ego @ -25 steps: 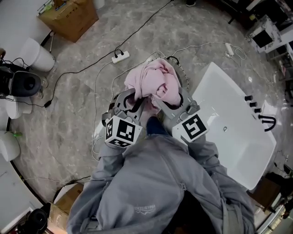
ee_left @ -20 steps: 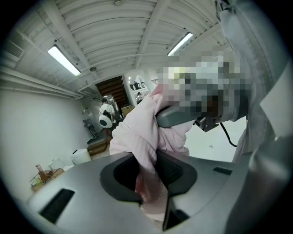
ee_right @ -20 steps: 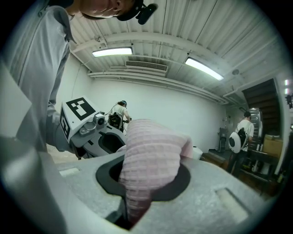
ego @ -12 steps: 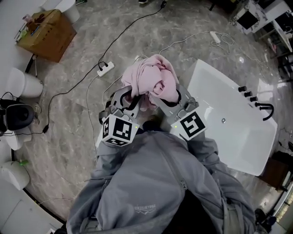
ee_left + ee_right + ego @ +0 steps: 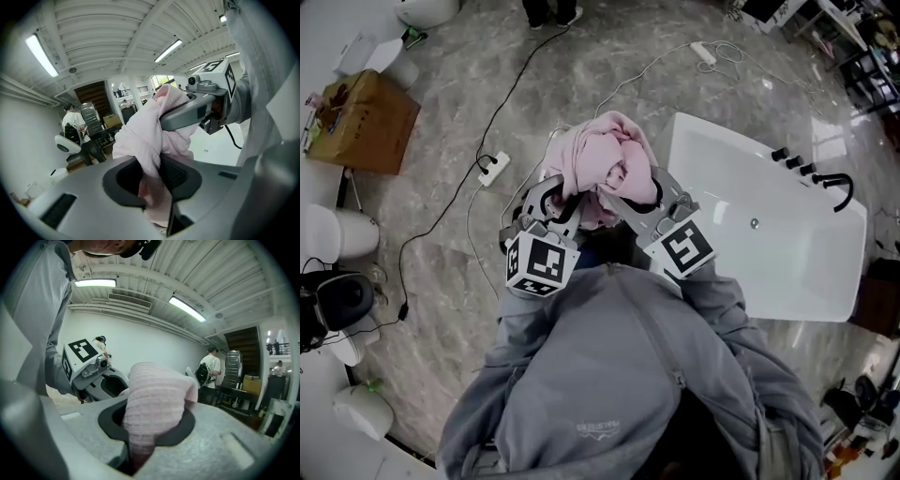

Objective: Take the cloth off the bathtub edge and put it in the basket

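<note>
The pink cloth [image 5: 602,167] bunches between the left claw [image 5: 562,195] and right claw [image 5: 639,199], each clamped on a fold.

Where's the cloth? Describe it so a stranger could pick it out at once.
Find the white bathtub on the grey marble floor; beside it the person holds two grippers together. Clamped by both the left gripper and the right gripper is the cloth: a bunched bundle, the only soft pink thing among grey and white gear.

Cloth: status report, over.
Left gripper shut on pink cloth, right gripper too. It hangs bunched between them, clear of the bathtub. Basket not in view. Power strip on floor nearby.
</note>
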